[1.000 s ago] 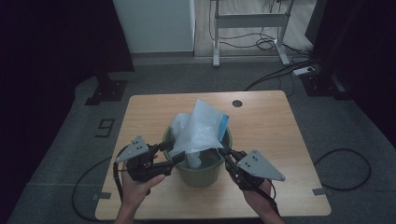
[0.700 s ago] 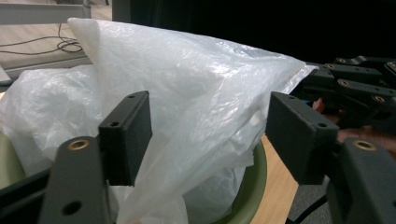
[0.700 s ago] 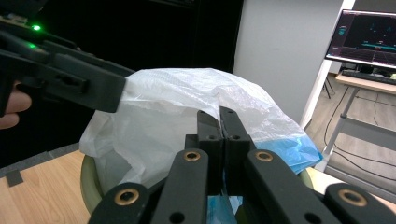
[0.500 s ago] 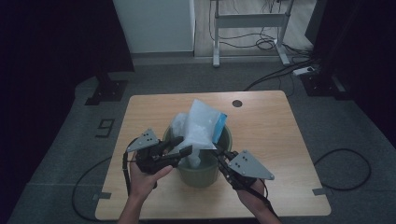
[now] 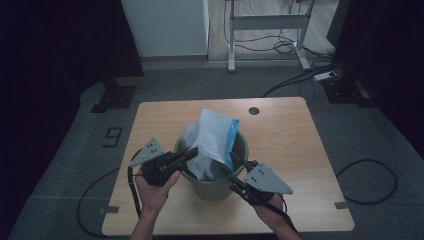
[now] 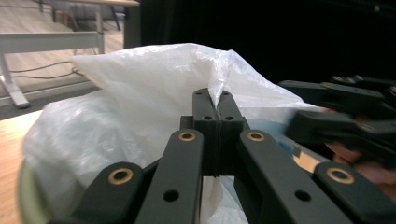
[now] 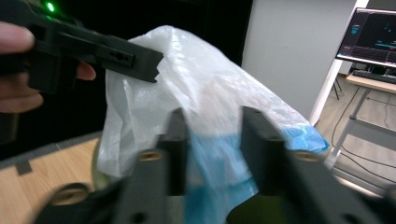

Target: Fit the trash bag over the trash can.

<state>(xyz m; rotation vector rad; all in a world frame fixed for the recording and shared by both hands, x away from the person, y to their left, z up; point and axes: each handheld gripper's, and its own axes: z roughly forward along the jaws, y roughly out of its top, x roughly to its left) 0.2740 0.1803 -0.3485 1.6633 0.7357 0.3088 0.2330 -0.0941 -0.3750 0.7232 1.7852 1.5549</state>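
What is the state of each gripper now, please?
Left gripper: just closed, shut on the plastic bag.
Right gripper: jaws just opened, apart, the bag between them, not pinched.

A digit, apparently "9", taped on the grey floor (image 5: 75, 165) left of the table (image 5: 300, 150).
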